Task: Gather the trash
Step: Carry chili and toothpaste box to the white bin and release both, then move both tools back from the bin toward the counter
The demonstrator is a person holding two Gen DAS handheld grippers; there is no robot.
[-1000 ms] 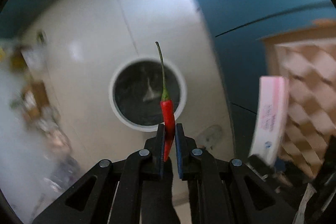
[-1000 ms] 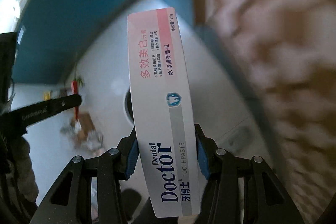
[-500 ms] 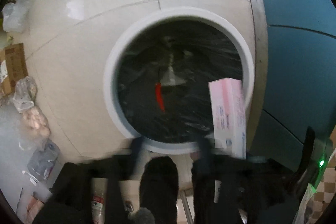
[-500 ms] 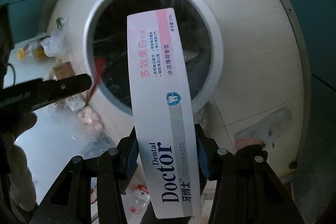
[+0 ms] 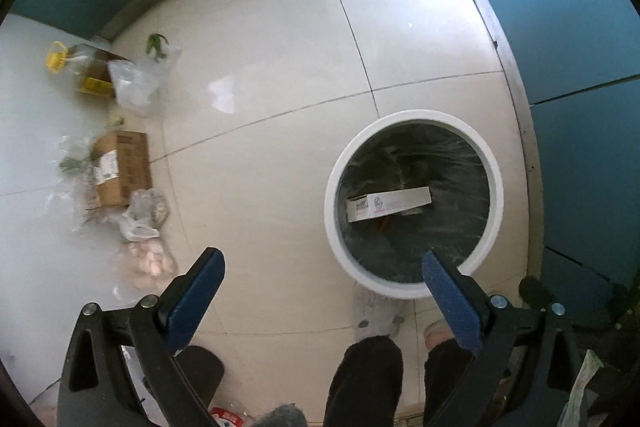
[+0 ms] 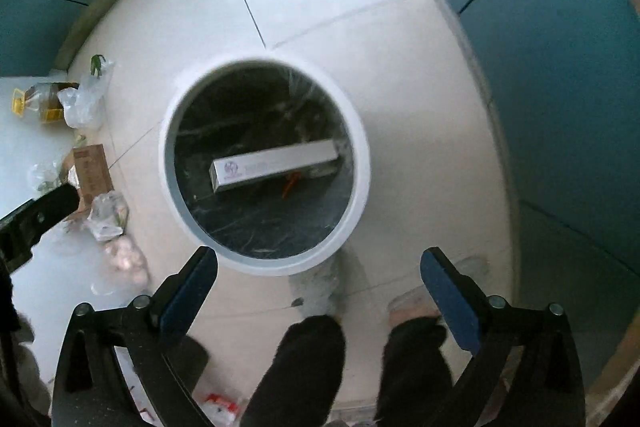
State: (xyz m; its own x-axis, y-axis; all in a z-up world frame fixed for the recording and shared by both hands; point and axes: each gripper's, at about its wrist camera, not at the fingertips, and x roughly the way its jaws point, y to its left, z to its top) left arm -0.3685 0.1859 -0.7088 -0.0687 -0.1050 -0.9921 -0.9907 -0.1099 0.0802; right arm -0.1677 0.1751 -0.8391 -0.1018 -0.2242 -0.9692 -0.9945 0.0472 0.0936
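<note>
Both hand-held grippers, left and right, gaped wide, empty, above the bin containing toothpaste box over chili.

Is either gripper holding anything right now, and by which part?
Nothing. The left gripper and right gripper are both open; toothpaste box lies in the bin.

At left of frame you see a brown cardboard box on the tile floor, w/ a yellow-cap oil bottle & clear plastic bags near it. Teal wall panels at right.
</note>
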